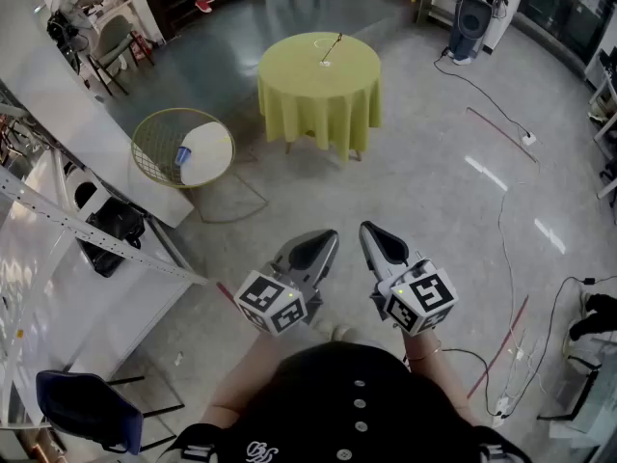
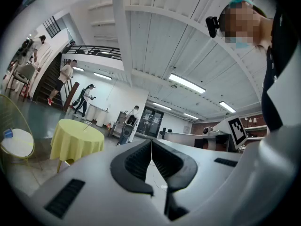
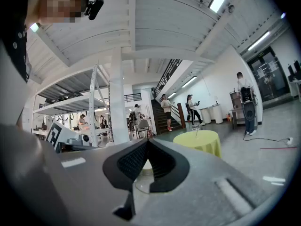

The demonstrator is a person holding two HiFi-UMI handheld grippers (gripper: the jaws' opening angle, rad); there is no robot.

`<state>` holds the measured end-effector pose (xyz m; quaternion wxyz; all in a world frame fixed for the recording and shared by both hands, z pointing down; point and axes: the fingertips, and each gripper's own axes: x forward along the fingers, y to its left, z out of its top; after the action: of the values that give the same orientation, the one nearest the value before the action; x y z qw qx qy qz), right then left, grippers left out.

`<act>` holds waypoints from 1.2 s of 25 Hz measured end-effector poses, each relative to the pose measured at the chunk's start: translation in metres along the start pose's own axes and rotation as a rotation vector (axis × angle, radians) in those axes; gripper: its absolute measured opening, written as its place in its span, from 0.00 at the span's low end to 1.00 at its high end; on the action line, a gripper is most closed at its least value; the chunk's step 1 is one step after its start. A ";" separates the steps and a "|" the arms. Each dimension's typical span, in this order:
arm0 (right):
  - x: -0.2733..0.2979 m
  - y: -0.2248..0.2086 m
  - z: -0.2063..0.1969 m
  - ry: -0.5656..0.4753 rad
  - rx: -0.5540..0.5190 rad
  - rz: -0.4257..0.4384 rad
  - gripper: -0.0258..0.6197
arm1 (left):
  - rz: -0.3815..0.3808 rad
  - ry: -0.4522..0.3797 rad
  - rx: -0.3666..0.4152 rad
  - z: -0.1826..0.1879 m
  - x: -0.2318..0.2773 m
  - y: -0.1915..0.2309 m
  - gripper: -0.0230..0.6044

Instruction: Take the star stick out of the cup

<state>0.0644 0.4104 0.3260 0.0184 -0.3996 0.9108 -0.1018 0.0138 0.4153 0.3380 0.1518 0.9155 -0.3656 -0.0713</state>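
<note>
Star stick [image 1: 333,45] stands tilted in the cup [image 1: 324,63] near the middle of the bench [image 1: 318,99], long axis leaning up-right in the head view. Left tongs [image 1: 321,246] and right tongs [image 1: 378,240], both clenched and empty, hang well short of the bench; the left seems more in line.

Grey glossy floor [image 1: 434,191]; round yellow-clothed table [image 1: 319,90]; wire chair [image 1: 154,148] nearby; cables [image 1: 500,222]; staircase [image 3: 156,110], probably dark wood, behind.

Round table [image 1: 289,66], yellow-green cloth [image 1: 318,114]; cup [image 1: 323,65] with star stick [image 1: 334,45] on top.
</note>
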 end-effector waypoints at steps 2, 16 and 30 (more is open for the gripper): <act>-0.003 -0.006 0.000 0.000 0.002 -0.014 0.04 | -0.008 -0.016 0.004 0.001 0.004 -0.001 0.06; 0.004 -0.010 -0.001 0.004 -0.011 0.000 0.05 | -0.004 -0.030 0.012 0.003 0.020 0.005 0.06; -0.006 -0.031 -0.022 0.029 0.026 -0.001 0.05 | 0.015 -0.066 -0.043 -0.010 0.038 -0.001 0.06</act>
<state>0.0889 0.3980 0.3532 0.0104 -0.3983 0.9094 -0.1195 0.0440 0.3921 0.3464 0.1597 0.9064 -0.3759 -0.1081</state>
